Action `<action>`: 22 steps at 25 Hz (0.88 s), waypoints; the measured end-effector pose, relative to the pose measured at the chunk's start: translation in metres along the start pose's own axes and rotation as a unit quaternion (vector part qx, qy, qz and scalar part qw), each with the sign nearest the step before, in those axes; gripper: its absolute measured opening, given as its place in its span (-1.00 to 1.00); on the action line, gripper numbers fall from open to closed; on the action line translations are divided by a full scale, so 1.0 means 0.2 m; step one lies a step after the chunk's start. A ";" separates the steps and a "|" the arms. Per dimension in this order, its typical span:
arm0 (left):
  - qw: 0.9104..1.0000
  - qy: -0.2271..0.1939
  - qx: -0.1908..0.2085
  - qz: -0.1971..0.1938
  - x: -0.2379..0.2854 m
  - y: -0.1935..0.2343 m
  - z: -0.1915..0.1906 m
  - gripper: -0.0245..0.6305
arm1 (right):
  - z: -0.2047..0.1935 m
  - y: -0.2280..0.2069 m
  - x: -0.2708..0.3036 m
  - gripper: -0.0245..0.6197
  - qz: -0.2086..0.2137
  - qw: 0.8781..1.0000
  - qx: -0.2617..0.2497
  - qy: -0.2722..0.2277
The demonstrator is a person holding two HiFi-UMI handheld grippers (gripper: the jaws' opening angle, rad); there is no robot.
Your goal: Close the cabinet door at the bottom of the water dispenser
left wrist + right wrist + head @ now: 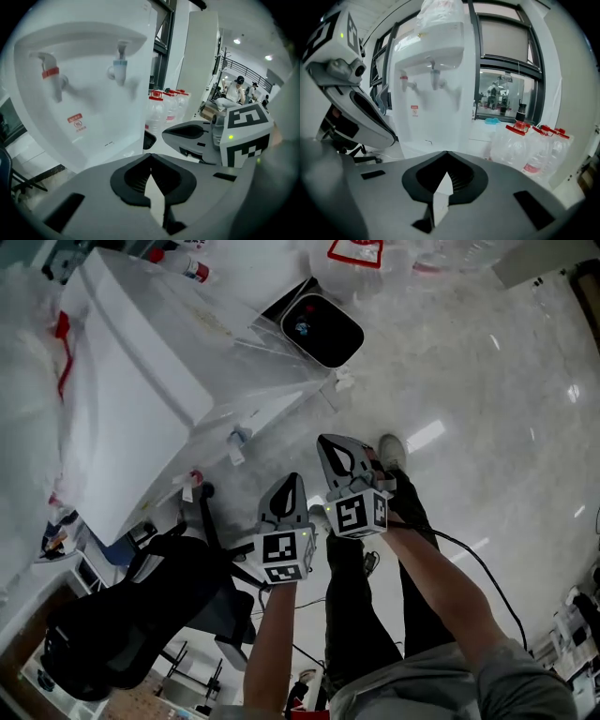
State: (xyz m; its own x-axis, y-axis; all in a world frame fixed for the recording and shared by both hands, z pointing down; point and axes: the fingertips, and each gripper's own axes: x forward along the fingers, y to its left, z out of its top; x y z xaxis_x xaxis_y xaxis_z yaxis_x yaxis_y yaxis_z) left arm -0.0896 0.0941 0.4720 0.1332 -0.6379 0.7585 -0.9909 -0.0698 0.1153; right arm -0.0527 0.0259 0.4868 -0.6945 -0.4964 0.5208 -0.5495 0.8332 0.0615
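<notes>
The white water dispenser (141, 381) stands at the upper left of the head view, seen from above. Its red tap (50, 75) and blue tap (120, 65) fill the left gripper view. In the right gripper view the dispenser (436, 84) stands ahead, and its lower front panel (429, 133) looks flush with the body. My left gripper (286, 498) and right gripper (342, 460) hang side by side above the floor, a short way from the dispenser's front. Both have their jaws together with nothing between them, in the left gripper (151, 154) as in the right gripper (446, 152).
Several clear water bottles with red caps (534, 150) stand on the floor right of the dispenser. A black office chair (141, 615) is at my lower left. A black-topped white bin (319, 329) sits behind the dispenser. A cable (487, 568) trails over the glossy floor.
</notes>
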 end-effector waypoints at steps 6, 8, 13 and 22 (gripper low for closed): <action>0.999 -0.038 0.016 0.004 -0.25 -0.06 0.21 -0.90 | 0.28 0.01 -0.27 -0.90 -0.017 0.999 0.044 -0.016; 0.998 -0.058 0.021 0.008 -0.34 -0.07 0.30 -0.90 | 0.38 0.00 -0.36 -0.90 -0.020 0.998 0.058 -0.029; 0.993 -0.099 0.060 0.006 -0.62 -0.16 0.54 -0.90 | 0.66 -0.04 -0.62 -0.90 -0.034 0.995 0.076 -0.058; 0.973 -0.193 0.125 0.014 -1.14 -0.32 1.02 -0.90 | 1.24 -0.09 -1.01 -0.90 -0.052 0.987 0.056 -0.139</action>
State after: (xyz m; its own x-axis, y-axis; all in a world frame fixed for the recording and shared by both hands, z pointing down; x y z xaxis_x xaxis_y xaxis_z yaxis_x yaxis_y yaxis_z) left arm -0.0608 0.0871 0.1600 0.1367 -0.8790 0.4569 -0.9743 -0.2027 -0.0985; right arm -0.0180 0.0502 0.1694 -0.7244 -0.6381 0.2609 -0.6610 0.7504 -0.0001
